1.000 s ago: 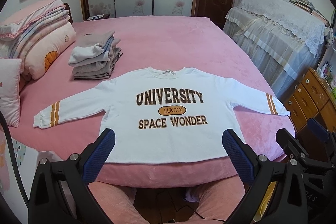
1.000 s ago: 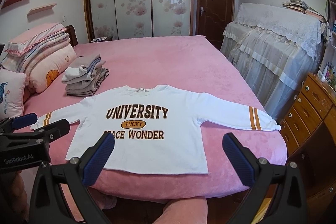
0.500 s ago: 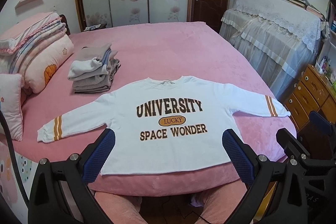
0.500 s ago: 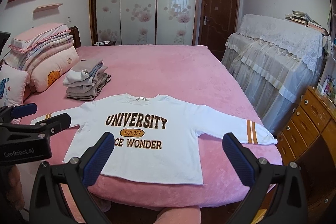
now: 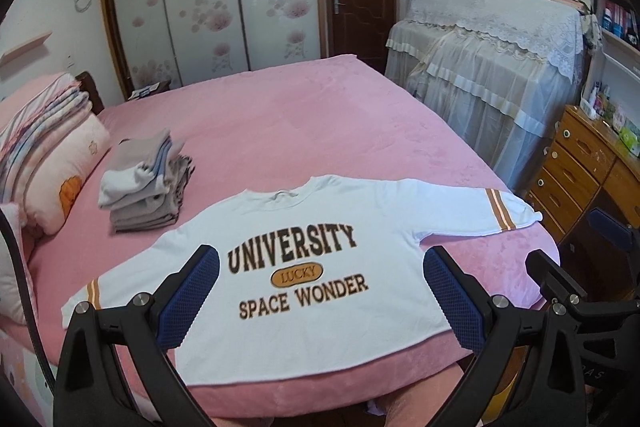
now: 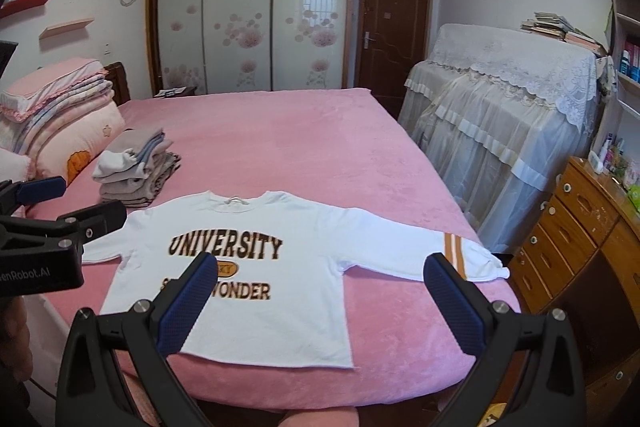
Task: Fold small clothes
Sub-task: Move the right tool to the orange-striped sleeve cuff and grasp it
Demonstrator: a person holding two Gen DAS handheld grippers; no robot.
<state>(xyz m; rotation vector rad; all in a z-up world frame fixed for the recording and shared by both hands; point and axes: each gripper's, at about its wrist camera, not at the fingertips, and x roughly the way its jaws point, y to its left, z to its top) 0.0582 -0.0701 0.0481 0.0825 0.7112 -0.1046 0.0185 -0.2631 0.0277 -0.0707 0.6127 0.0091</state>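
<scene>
White cotton-like fabric made up the sweatshirt (image 5: 304, 291), which lay flat and face up on the near part of the pink bed (image 5: 320, 131), its hem along the near edge. The chest print read "UNIVERSITY", "LUCKY" and "SPACE WONDER" in brown and orange. Both sleeves were spread outward; each carried two orange stripes near the cuff. The right sleeve (image 6: 452, 251) reached toward the bed's right edge, and the left sleeve (image 5: 96, 295) toward the left edge.

The left gripper (image 5: 320, 303) hovered above the near edge of the bed, over the lower half of the sweatshirt. Its blue-padded fingers (image 5: 188, 299) stood wide apart and held nothing. The right gripper (image 6: 320, 307) hovered likewise at the near edge, further toward the right sleeve, with its fingers (image 6: 456, 311) also wide apart and empty. Neither gripper touched the fabric. In the right wrist view the left gripper's black body appeared at the left margin; in the left wrist view the right gripper's body appeared at the lower right.

A stack of folded clothes (image 5: 144, 183), grey and white, sat on the bed beyond the left sleeve, apart from the sweatshirt. Folded quilts and pillows (image 6: 60, 119) were piled at the head of the bed on the left. A wooden dresser (image 6: 572, 239) stood to the right of the bed.
</scene>
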